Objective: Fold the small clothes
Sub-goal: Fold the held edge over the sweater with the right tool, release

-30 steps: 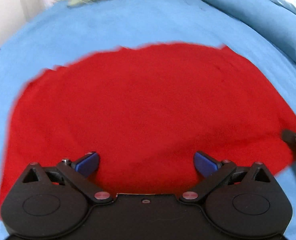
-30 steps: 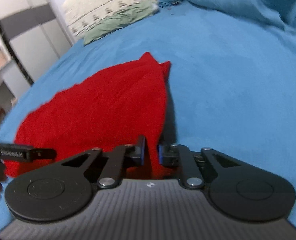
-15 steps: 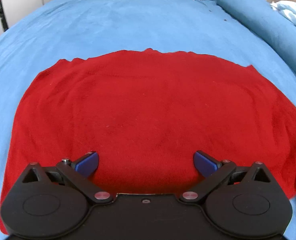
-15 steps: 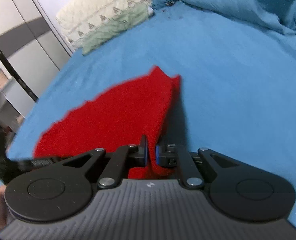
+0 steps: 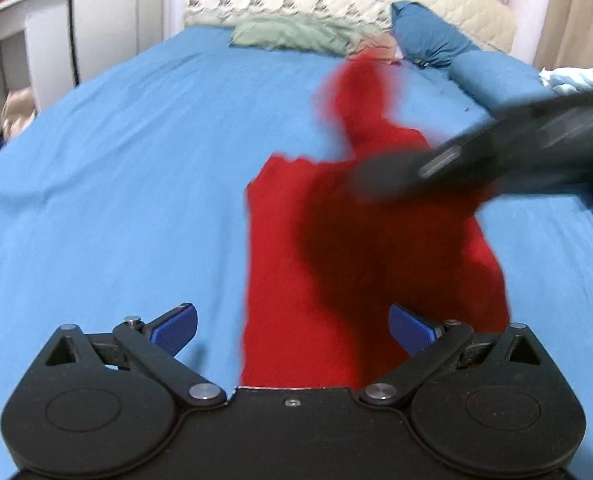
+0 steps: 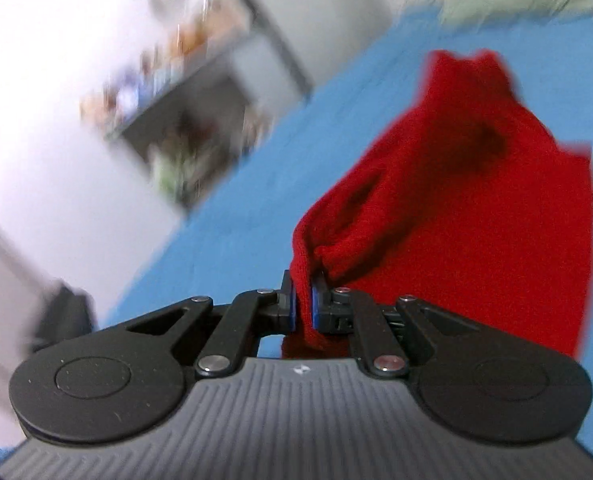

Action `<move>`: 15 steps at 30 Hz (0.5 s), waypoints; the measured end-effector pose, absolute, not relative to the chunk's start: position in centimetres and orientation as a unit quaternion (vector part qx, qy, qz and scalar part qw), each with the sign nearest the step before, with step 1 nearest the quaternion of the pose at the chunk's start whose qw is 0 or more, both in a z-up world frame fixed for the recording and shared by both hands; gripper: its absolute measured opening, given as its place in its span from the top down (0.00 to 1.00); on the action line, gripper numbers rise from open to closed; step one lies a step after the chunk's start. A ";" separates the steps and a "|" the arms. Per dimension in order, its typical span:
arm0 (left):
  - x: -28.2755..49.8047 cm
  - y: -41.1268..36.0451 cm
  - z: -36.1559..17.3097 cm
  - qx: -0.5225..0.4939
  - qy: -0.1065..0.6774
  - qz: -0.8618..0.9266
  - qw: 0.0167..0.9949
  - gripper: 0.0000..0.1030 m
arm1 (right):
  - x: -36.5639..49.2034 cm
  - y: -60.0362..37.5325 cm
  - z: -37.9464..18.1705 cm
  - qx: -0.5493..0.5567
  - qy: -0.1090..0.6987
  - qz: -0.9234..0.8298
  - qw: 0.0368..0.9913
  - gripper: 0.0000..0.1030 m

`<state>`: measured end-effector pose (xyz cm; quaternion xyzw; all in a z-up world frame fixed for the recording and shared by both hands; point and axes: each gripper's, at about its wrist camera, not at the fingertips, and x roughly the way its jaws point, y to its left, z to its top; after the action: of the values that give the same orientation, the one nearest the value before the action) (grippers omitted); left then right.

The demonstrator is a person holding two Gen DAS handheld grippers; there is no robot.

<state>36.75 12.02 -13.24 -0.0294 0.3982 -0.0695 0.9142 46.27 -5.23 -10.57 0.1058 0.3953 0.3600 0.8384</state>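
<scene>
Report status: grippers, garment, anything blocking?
Right gripper shut on red garment, edge lifted above blue bedsheet. Left gripper open, empty, low over garment. Right gripper crosses the left wrist view; nothing else blocking.

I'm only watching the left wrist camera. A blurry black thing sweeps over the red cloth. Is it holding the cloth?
Observer: Yes. That is the right gripper; its own camera shows it shut on an edge of the red garment.
Operator: Is the cloth pinched flat or bunched?
Observer: Bunched: a thick fold sits between the blue pads.
Operator: What is behind it over there?
Observer: A blurred shelf unit against a white wall, beside the blue bed sheet.
</scene>
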 end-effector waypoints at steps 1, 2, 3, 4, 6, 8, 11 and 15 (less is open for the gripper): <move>36.2 12.4 -13.9 -0.030 0.405 -0.068 0.911 0.00 | 46.5 -3.5 -12.1 0.084 0.416 0.355 0.833 0.79; 35.7 12.7 -14.5 -0.029 0.412 -0.066 0.908 0.00 | 46.7 -1.9 -13.8 0.059 0.434 0.340 0.832 0.79; 35.2 12.9 -15.1 -0.029 0.416 -0.064 0.907 0.00 | 46.9 -1.1 -14.9 0.045 0.445 0.333 0.830 0.78; 34.7 13.1 -15.6 -0.031 0.417 -0.065 0.906 0.00 | 46.9 -0.6 -15.7 0.037 0.451 0.333 0.827 0.75; 34.0 13.2 -16.0 -0.039 0.414 -0.070 0.907 0.00 | 46.6 0.0 -16.1 0.018 0.446 0.331 0.831 0.65; 33.5 13.2 -16.1 -0.049 0.408 -0.077 0.909 0.00 | 46.1 0.0 -15.5 0.006 0.440 0.339 0.832 0.28; 33.3 13.4 -15.7 -0.059 0.401 -0.083 0.910 0.00 | 44.3 -2.3 -12.7 0.006 0.380 0.344 0.858 0.18; 32.9 14.2 -15.3 -0.071 0.383 -0.074 0.918 0.00 | 41.7 -8.5 -10.3 0.016 0.312 0.261 0.913 0.10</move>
<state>32.87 14.18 -15.32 -0.0709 0.3831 -0.0739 0.9180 41.71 -8.53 -10.29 0.0158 0.3123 0.2613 0.9132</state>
